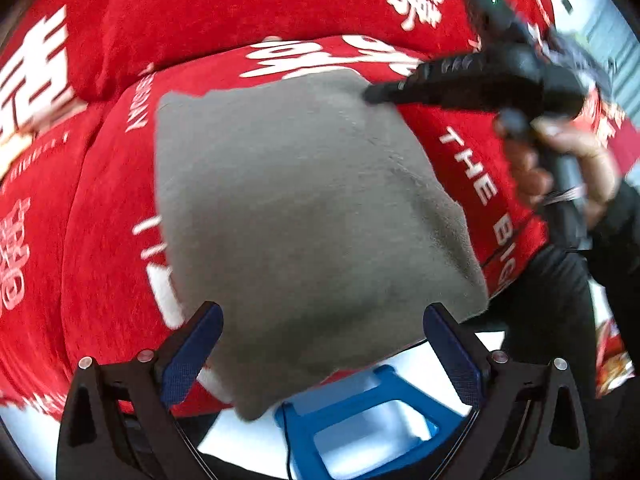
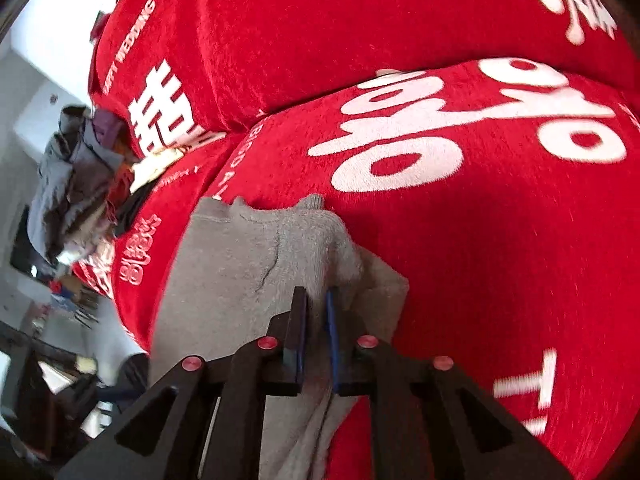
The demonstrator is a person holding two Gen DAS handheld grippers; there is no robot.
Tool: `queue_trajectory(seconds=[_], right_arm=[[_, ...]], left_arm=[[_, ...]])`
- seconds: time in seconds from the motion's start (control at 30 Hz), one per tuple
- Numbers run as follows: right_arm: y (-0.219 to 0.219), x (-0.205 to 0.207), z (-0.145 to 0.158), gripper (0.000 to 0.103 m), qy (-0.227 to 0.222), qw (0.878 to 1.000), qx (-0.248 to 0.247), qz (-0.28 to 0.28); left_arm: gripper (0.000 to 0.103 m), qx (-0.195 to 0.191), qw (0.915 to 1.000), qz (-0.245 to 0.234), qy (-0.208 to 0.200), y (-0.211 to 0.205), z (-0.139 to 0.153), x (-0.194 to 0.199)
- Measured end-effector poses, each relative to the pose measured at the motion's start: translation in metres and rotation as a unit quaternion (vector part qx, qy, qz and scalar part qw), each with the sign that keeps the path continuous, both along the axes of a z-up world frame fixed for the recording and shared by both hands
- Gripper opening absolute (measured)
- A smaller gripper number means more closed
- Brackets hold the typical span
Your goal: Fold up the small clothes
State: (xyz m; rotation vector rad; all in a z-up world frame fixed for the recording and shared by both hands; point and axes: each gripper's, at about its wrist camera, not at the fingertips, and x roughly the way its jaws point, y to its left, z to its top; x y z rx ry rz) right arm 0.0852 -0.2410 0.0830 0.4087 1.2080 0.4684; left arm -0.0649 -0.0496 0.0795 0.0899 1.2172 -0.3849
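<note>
A small grey garment (image 1: 304,216) lies on a red cushion printed with white lettering (image 1: 100,240), its near edge hanging over the front. My left gripper (image 1: 324,324) is open, its blue-padded fingers on either side of the garment's near edge, holding nothing. My right gripper (image 2: 317,304) is shut on the grey garment (image 2: 240,264), pinching a bunched fold at its corner. In the left wrist view the right gripper (image 1: 372,94) reaches in from the right to the garment's far right corner, held by a hand (image 1: 560,168).
A blue plastic stool (image 1: 360,420) stands below the cushion's front edge on a white floor. A heap of mixed clothes (image 2: 80,184) lies at the cushion's left end. A second red cushion (image 2: 320,20) rises behind as a backrest.
</note>
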Motion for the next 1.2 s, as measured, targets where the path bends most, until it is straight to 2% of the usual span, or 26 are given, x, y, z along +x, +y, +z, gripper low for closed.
queue_trajectory(seconds=[0.03,0.1,0.17,0.23,0.27,0.33,0.4,0.5,0.63,0.7,0.77,0.87,0.9,0.93,1.0,1.03,1.1,1.17,1.2], right_arm=[[-0.002,-0.006,0.008,0.015,-0.005,1.0,-0.003,-0.002],[-0.003,-0.025,0.031,0.016,-0.039,0.999,-0.031,0.012],[0.004,-0.055,0.056,0.026,-0.092,0.992,-0.072,0.042],[0.018,-0.087,0.071,0.053,-0.139,0.98,-0.108,0.089],[0.029,-0.103,0.075,0.059,-0.162,0.972,-0.123,0.115],[0.048,-0.128,0.075,0.062,-0.189,0.958,-0.143,0.159],[0.058,-0.141,0.067,0.062,-0.178,0.959,-0.123,0.183],[0.063,-0.146,0.055,0.061,-0.139,0.971,-0.063,0.186],[0.062,-0.156,0.065,0.061,-0.153,0.974,-0.047,0.161],[0.064,-0.159,0.071,0.061,-0.164,0.973,-0.049,0.152],[0.072,-0.161,0.068,0.061,-0.158,0.972,-0.046,0.166],[0.082,-0.157,0.046,0.061,-0.122,0.974,-0.065,0.179],[0.079,-0.153,0.036,0.061,-0.108,0.977,-0.083,0.167],[0.073,-0.149,0.025,0.057,-0.089,0.979,-0.104,0.149],[0.06,-0.145,0.018,0.051,-0.071,0.986,-0.079,0.13],[0.054,-0.146,0.02,0.051,-0.065,0.988,-0.067,0.121],[0.051,-0.149,0.032,0.054,-0.07,0.987,-0.074,0.124],[0.055,-0.154,0.05,0.056,-0.092,0.982,-0.101,0.129],[0.056,-0.156,0.056,0.061,-0.098,0.98,-0.117,0.13]], left_arm=[[0.101,0.018,0.9998,0.005,0.001,-0.003,-0.005,0.002],[0.101,0.027,0.9994,0.022,0.006,0.0,-0.012,0.005],[0.101,0.035,0.9982,0.047,0.001,0.008,-0.014,0.007],[0.101,0.047,0.9967,0.065,0.006,0.018,-0.022,0.011],[0.101,0.049,0.9963,0.07,0.01,0.022,-0.026,0.008],[0.101,0.058,0.9949,0.079,0.021,0.031,-0.035,0.007],[0.101,0.068,0.9937,0.084,0.028,0.037,-0.043,0.006],[0.101,0.063,0.9927,0.097,0.036,0.048,-0.05,0.002],[0.101,0.057,0.9926,0.102,0.034,0.055,-0.05,-0.002],[0.101,0.053,0.9927,0.103,0.034,0.055,-0.051,-0.002],[0.101,0.052,0.9927,0.103,0.035,0.055,-0.053,0.0],[0.101,0.051,0.9932,0.099,0.033,0.054,-0.054,0.0],[0.101,0.05,0.9933,0.099,0.033,0.056,-0.054,0.002],[0.101,0.045,0.9935,0.099,0.035,0.057,-0.055,0.002],[0.101,0.041,0.9934,0.1,0.038,0.059,-0.054,0.0],[0.101,0.043,0.9934,0.102,0.03,0.059,-0.048,-0.001],[0.101,0.039,0.9933,0.109,0.004,0.06,-0.033,-0.003],[0.101,0.029,0.9927,0.116,-0.016,0.06,-0.016,0.0],[0.101,0.03,0.9919,0.121,-0.024,0.059,-0.011,0.001]])
